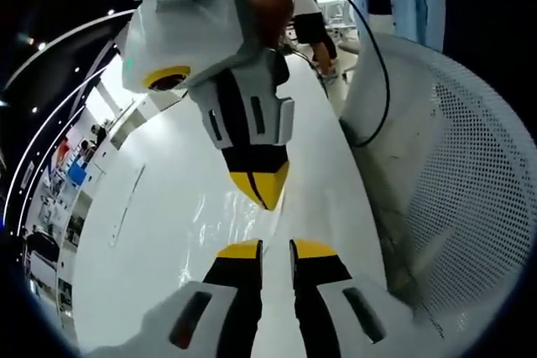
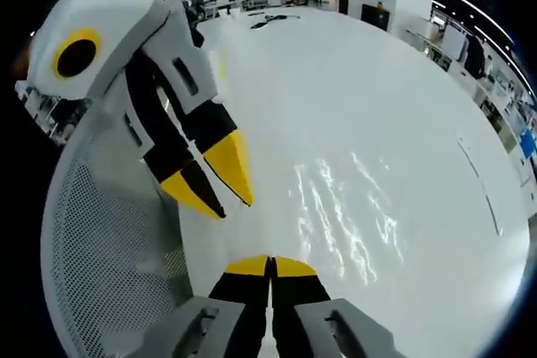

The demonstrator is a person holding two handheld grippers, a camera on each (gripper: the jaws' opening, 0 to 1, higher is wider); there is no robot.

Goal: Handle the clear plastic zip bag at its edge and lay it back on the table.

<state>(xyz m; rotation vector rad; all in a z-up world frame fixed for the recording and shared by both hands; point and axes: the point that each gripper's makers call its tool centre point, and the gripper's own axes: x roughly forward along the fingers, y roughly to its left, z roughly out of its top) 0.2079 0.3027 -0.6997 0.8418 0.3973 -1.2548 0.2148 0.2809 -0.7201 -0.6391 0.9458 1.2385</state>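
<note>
White table (image 2: pixel 377 98) under both my grippers | mesh chair back (image 1: pixel 470 165) at its edge | clear plastic zip bag (image 2: pixel 348 211) flat on table near that edge | my left gripper (image 1: pixel 275 246) slightly spread, holding nothing | my right gripper (image 2: pixel 270 262) pressed together, over the bag's edge.

White bench (image 1: pixel 168 232) spreading across the centre, glossy, catching ceiling lights. Perforated white mesh chair back (image 1: pixel 470 173) at three o'clock in the left gripper view, at eight o'clock (image 2: pixel 109 249) in the right gripper view. Black cable (image 1: pixel 379 64) looping at one o'clock. Dark small objects (image 2: pixel 273 16) far across the bench at twelve o'clock.
</note>
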